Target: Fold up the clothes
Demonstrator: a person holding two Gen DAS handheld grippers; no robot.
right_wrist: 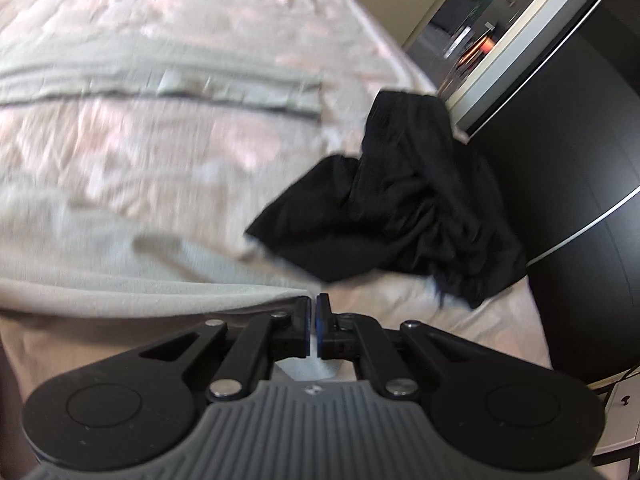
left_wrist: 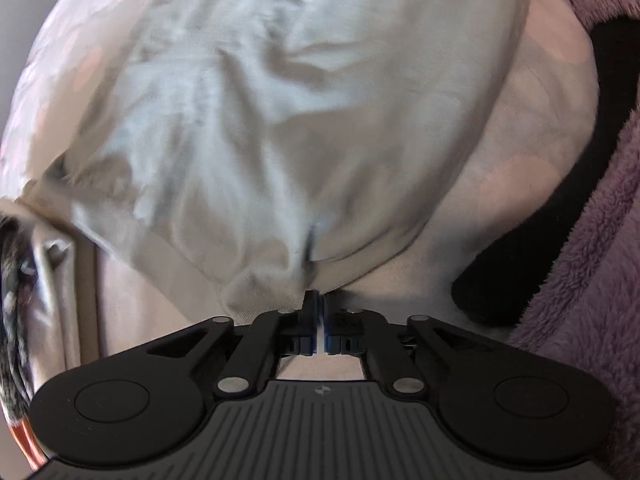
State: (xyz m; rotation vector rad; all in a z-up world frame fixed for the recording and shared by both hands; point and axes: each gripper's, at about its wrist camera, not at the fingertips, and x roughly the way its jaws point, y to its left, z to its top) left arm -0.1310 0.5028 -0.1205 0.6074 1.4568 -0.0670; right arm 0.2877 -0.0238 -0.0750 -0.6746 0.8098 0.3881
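A pale grey-beige garment spreads, wrinkled, over the pink patterned bedspread. My left gripper is shut on the garment's near edge, and the cloth bunches up at the fingertips. In the right wrist view the same garment runs from the left to my right gripper, which is shut on its edge. A folded band of the garment lies farther back. The picture is blurred by motion.
A crumpled black garment lies on the bed's right side near its edge. A purple fleece and another black cloth lie at the right of the left wrist view. A dark wardrobe stands beside the bed, with a doorway behind.
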